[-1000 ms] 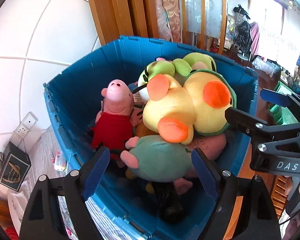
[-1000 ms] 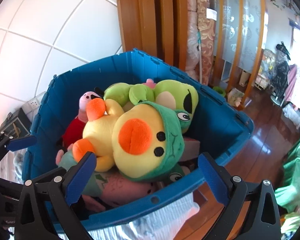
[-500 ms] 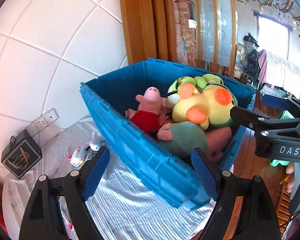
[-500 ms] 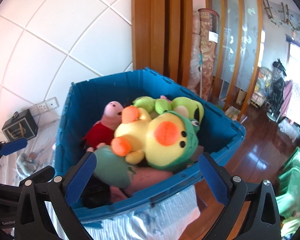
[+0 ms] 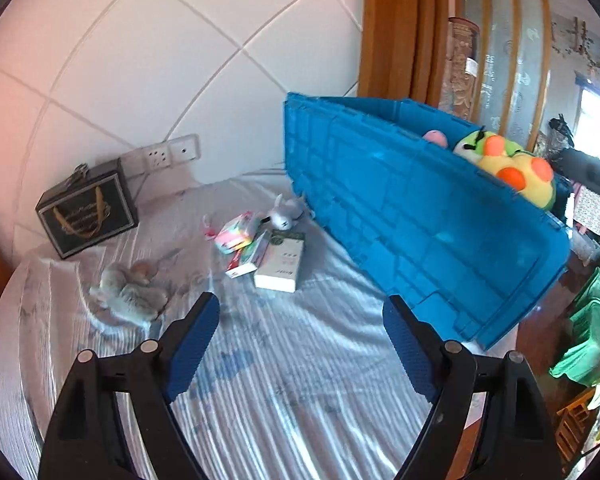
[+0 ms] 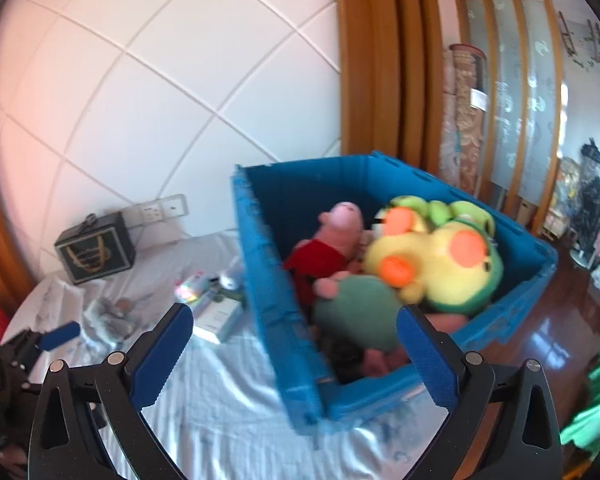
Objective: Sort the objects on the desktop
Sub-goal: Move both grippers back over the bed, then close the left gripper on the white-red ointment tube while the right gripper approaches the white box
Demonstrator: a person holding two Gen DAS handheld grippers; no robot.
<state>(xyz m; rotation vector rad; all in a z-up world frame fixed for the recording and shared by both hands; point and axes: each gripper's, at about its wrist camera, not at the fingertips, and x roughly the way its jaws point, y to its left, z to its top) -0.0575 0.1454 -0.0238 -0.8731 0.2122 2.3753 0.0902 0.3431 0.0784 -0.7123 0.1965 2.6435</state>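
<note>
A big blue crate [image 5: 412, 216] [image 6: 276, 312] stands on the right of a table with a striped white cloth [image 5: 292, 380]. It holds plush toys: a pink pig in red [image 6: 332, 236], a yellow duck in a green hood [image 6: 440, 268] [image 5: 516, 168] and a green one [image 6: 356, 312]. Left of the crate lie a white box [image 5: 280, 266], a red-green box [image 5: 248, 258], a pastel packet [image 5: 236, 232], a small grey plush [image 5: 284, 214] and a grey plush [image 5: 132, 292]. My left gripper [image 5: 300, 348] is open and empty above the cloth. My right gripper [image 6: 296, 352] is open and empty before the crate.
A black gift box [image 5: 86, 212] stands against the tiled wall under a socket [image 5: 160, 156]. A wooden frame [image 5: 396, 28] rises behind the crate. The crate overhangs the table's right edge, with wooden floor [image 6: 560, 328] and a green object [image 5: 592, 336] beyond.
Both grippers have pulled back and left from over the crate. The left view now shows the cloth and loose items instead of the crate's inside. Both stay open.
</note>
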